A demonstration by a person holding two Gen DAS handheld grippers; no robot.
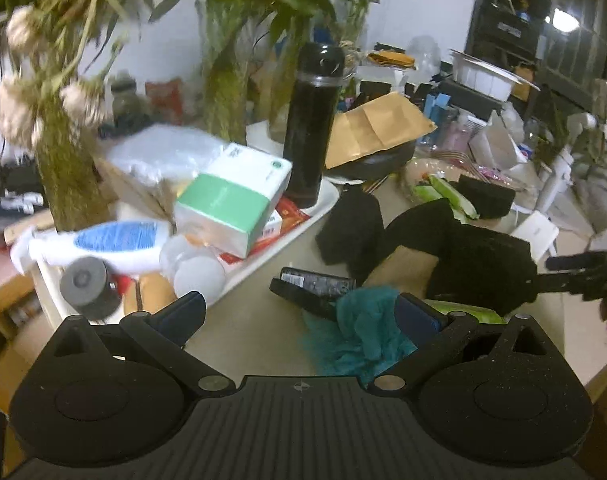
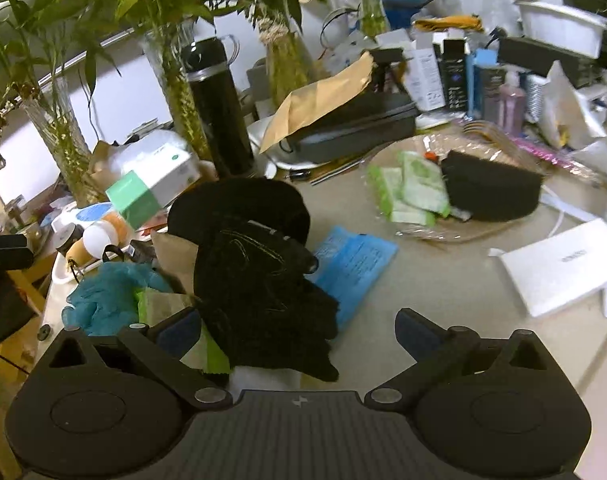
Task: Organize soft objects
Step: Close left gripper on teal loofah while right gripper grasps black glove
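Both claws gape wide, holding nothing; the left claw (image 1: pixel 299 316) hangs over the teal cloth (image 1: pixel 363 332) crumpled near its right finger, the right claw (image 2: pixel 299 328) over black cloth (image 2: pixel 263 280) heaped mid-bench (image 2: pixel 443 272), apparently awaiting sorting.

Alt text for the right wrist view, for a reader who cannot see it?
The right gripper, jaws open, hangs over a pile of black cloth on a cluttered table. A teal cloth lies to the left, and a clear tray of green packets sits behind.
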